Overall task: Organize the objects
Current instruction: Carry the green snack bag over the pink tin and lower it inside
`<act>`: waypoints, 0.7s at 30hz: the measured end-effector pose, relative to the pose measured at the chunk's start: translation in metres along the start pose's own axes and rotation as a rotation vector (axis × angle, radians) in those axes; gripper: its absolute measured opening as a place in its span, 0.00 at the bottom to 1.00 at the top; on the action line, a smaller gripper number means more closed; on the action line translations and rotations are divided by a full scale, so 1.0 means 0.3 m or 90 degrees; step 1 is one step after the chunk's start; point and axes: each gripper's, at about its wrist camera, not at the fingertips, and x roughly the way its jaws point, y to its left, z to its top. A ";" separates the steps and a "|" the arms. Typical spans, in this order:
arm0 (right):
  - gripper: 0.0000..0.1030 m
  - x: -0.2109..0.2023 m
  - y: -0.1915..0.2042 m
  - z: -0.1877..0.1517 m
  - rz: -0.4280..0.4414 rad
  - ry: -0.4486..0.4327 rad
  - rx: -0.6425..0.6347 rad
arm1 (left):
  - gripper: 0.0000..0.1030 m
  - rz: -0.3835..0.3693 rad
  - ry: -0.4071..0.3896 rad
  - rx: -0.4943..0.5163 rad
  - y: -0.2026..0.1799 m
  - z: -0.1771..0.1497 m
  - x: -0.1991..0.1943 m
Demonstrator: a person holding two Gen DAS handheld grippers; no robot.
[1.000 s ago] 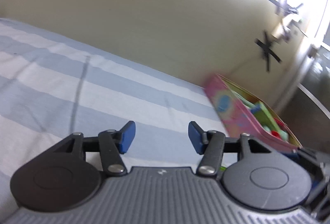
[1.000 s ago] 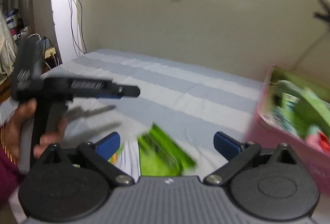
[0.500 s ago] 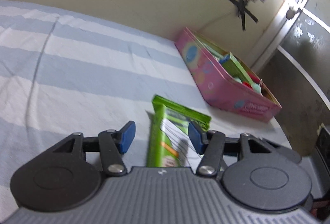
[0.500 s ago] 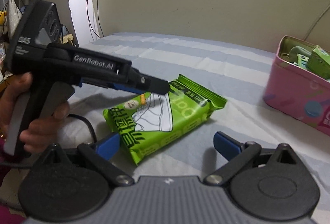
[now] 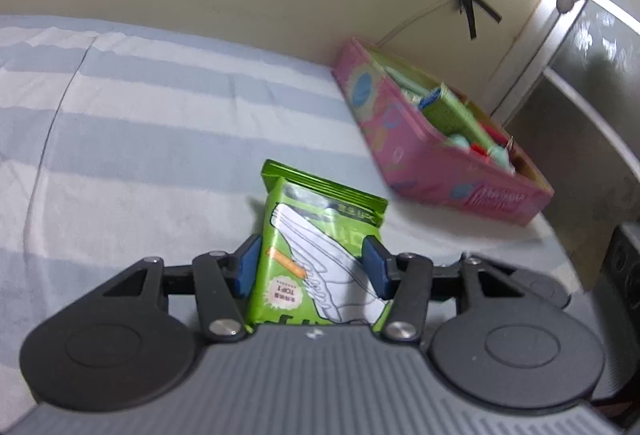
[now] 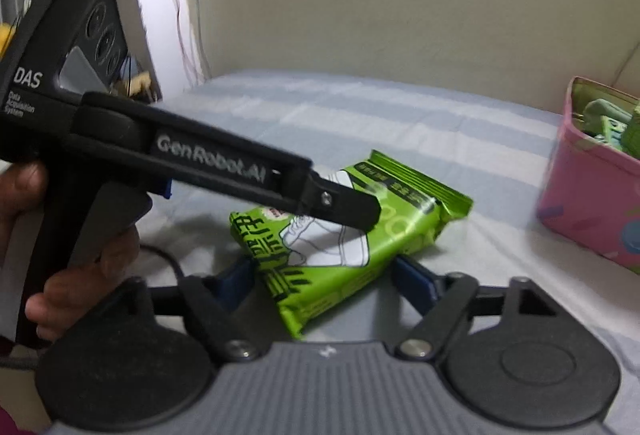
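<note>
A green snack packet [image 5: 316, 247] with a white shoe drawing lies on the striped bed sheet [image 5: 140, 163]. My left gripper [image 5: 310, 267] is open, with its blue pads on either side of the packet's near half. In the right wrist view the packet [image 6: 344, 235] lies between the open pads of my right gripper [image 6: 332, 281], and the left gripper's black body [image 6: 224, 167] reaches over the packet from the left. A pink tin [image 5: 436, 159] holding green boxes and other items stands at the right; it also shows in the right wrist view [image 6: 592, 195].
A cream wall runs behind the bed. A black cable [image 6: 168, 263] lies on the sheet by the holding hand [image 6: 80, 283]. Wires hang at the left doorway [image 6: 180, 15]. A dark object [image 5: 624, 267] sits past the bed's right edge.
Both grippers have moved down and in on the green packet, which now sits between each pair of pads. The right gripper's pads have come closer together. The packet still lies on the sheet.
</note>
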 end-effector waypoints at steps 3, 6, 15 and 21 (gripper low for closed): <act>0.72 -0.074 -0.039 0.034 -0.022 -0.061 0.002 | 0.54 -0.021 -0.034 0.026 -0.080 0.069 -0.019; 0.72 -0.171 -0.109 0.092 -0.058 -0.126 0.000 | 0.54 -0.049 -0.067 0.063 -0.196 0.170 -0.010; 0.72 -0.337 -0.502 0.160 -0.159 -0.188 0.067 | 0.55 -0.111 -0.055 0.120 -0.545 0.342 0.306; 0.72 -0.329 -0.735 0.150 -0.175 -0.162 0.131 | 0.54 -0.106 -0.014 0.118 -0.639 0.371 0.539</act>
